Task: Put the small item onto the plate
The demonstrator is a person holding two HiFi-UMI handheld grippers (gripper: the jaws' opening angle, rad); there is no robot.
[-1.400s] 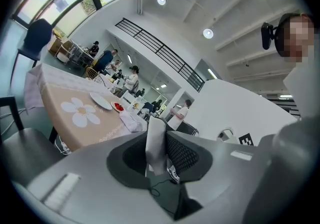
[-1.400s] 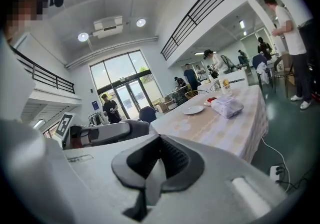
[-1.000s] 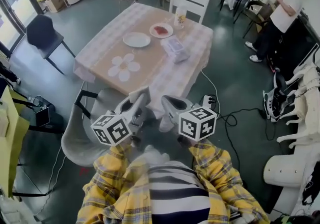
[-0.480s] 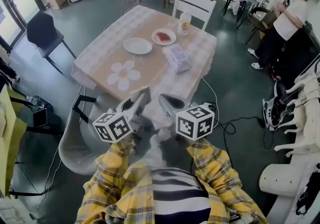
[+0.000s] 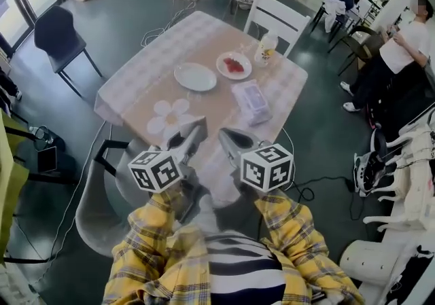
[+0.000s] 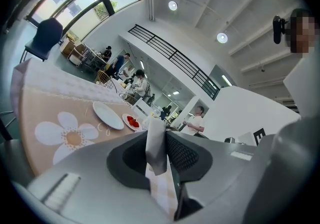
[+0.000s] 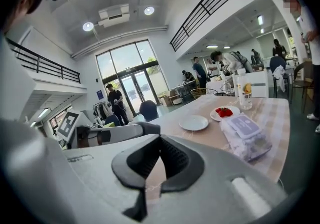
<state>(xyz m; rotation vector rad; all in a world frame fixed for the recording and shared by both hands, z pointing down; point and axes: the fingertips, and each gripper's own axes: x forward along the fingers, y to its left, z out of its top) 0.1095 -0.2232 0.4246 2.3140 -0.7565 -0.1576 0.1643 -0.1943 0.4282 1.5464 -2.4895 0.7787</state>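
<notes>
The left gripper [image 6: 156, 139] is clamped on the small item [image 6: 155, 154], a pale, flat piece that stands up between the jaw tips and pokes out just past them. Beside it, the right gripper [image 7: 160, 140] has its jaw tips pressed together with nothing between them. A person in yellow plaid sleeves [image 5: 146, 256] holds both tools side by side, the marker cubes facing up, at the near edge of a table [image 5: 153, 59] draped in a checked cloth with a daisy print [image 5: 170, 115]. The small item is off the table surface and well apart from the empty white plate [image 5: 195, 77], which lies further in, beyond the daisy. Just beside that plate sits a second plate [image 5: 234, 65] carrying red food, with a bottle [image 5: 266, 49] near the far edge and a wrapped packet [image 5: 251, 101] toward the table's right side. A white chair [image 5: 276, 22] stands at the far side, a black chair [image 5: 58, 35] is off to the left, and a bystander [image 5: 401, 45] stands at the right of the room.
</notes>
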